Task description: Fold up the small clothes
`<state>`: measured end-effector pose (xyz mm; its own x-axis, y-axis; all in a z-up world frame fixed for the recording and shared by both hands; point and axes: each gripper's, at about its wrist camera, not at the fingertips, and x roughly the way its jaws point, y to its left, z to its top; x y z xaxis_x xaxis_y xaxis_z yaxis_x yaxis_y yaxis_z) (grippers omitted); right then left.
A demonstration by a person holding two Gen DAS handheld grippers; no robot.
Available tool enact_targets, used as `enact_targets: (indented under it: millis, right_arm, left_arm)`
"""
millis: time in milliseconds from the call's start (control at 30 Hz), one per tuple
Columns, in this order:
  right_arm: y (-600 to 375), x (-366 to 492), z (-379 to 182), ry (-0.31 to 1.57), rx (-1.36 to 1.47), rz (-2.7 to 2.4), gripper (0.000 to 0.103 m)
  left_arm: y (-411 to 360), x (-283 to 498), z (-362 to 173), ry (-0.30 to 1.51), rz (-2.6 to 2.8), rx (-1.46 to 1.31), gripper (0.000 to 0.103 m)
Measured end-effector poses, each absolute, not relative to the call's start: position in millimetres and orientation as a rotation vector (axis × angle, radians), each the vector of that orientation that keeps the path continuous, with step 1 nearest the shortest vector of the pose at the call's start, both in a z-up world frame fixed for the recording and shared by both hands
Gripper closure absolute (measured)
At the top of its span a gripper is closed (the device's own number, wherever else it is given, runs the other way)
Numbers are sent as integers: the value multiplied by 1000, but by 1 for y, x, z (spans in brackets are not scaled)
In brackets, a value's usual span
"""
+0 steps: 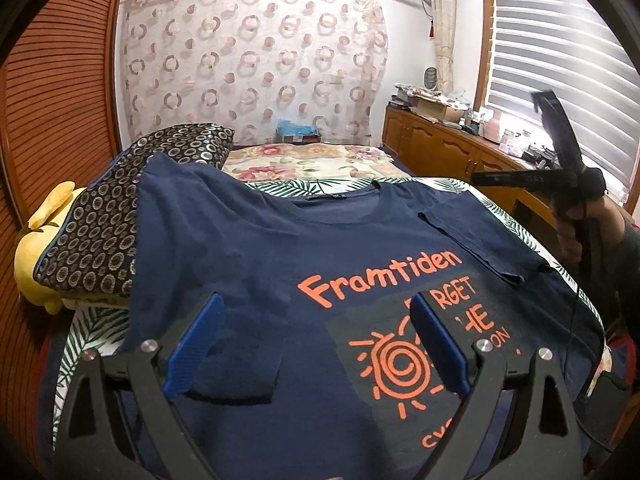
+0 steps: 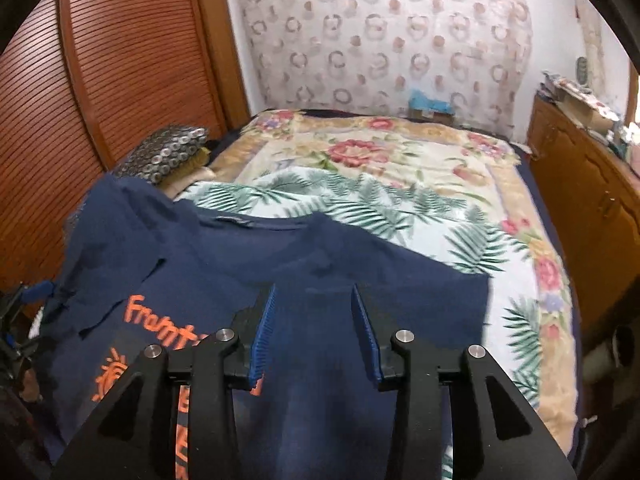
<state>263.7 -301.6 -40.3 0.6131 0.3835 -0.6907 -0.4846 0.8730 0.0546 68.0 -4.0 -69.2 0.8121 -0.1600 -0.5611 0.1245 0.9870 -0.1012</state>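
A navy T-shirt (image 1: 248,248) with orange "Framtiden" print lies face up on the bed, collar at the far end. Its right sleeve (image 1: 480,240) is folded in over the chest. My left gripper (image 1: 316,304) is open and empty, hovering over the shirt's middle. My right gripper (image 2: 314,294) is open and empty, above the shirt's (image 2: 224,256) right side. In the left wrist view the right gripper (image 1: 560,152) shows raised at the right edge, in a hand.
The bed carries a palm-leaf sheet (image 2: 360,200) and a floral blanket (image 2: 380,148). A dark patterned pillow (image 1: 120,208) and a yellow plush (image 1: 36,256) lie at the left. A slatted wooden wardrobe (image 2: 100,80) stands left, a wooden cabinet (image 1: 432,140) right.
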Motion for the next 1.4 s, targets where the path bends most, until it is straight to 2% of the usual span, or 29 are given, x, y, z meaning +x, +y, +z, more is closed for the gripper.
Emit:
enact_targets:
  millis: [567, 667, 833, 1200, 1400]
  right_arm:
    - [-366, 285, -103, 893, -185, 281, 63]
    - [-368, 285, -107, 896, -181, 276, 63]
    - [-372, 284, -108, 878, -155, 277, 61]
    - [-375, 284, -109, 868, -139, 280, 60]
    - [-375, 284, -109, 868, -139, 280, 59]
  left_arm:
    - [71, 133, -44, 624, -91, -10, 11]
    - [88, 143, -41, 630, -85, -22, 15]
    - [109, 164, -40, 656, -64, -40, 29]
    - [129, 206, -42, 711, -59, -87, 35]
    - [131, 224, -49, 740, -68, -97, 42]
